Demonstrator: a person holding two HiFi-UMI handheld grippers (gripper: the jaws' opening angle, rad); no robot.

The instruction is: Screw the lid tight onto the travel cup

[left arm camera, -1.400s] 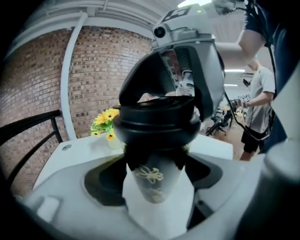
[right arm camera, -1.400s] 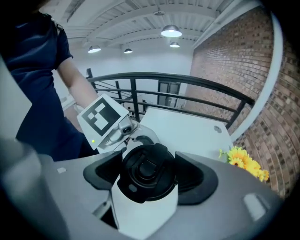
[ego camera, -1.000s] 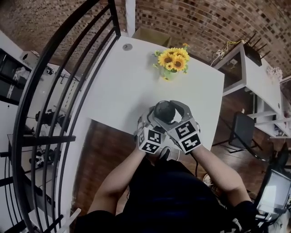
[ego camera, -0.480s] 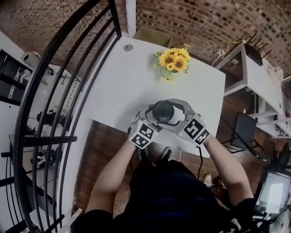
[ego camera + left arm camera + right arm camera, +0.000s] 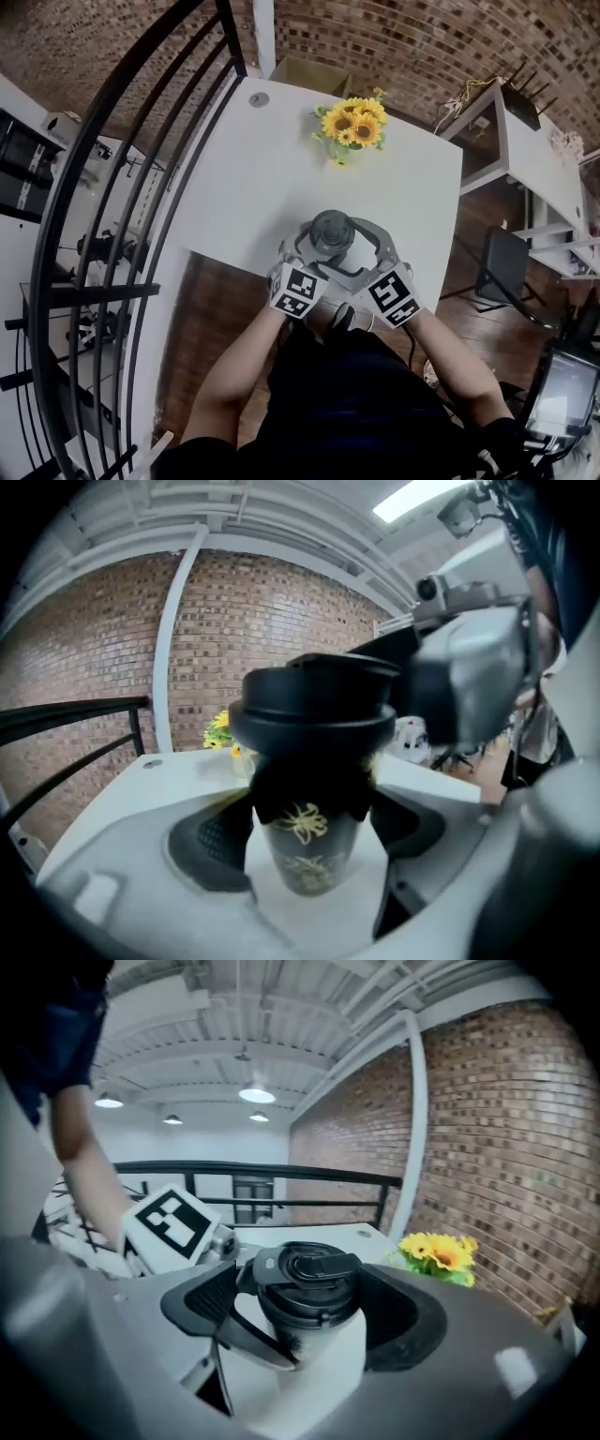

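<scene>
The travel cup stands near the front edge of the white table, with its black lid on top. In the left gripper view the cup shows a dark sleeve with a gold flower print. My left gripper is shut on that sleeve, a pad pressing each side. My right gripper sits higher, at lid level. Its jaws are opening and the lid stands between them with a little gap at the pads. In the head view both grippers reach in from the near side.
A vase of sunflowers stands on the table behind the cup. A black metal railing runs along the left. A cardboard box sits past the far table edge. A second white desk is at the right.
The right gripper's jaws have spread away from the lid, and its marker cube swung out right, then back toward me. The left gripper keeps its hold. The cup has barely moved.
</scene>
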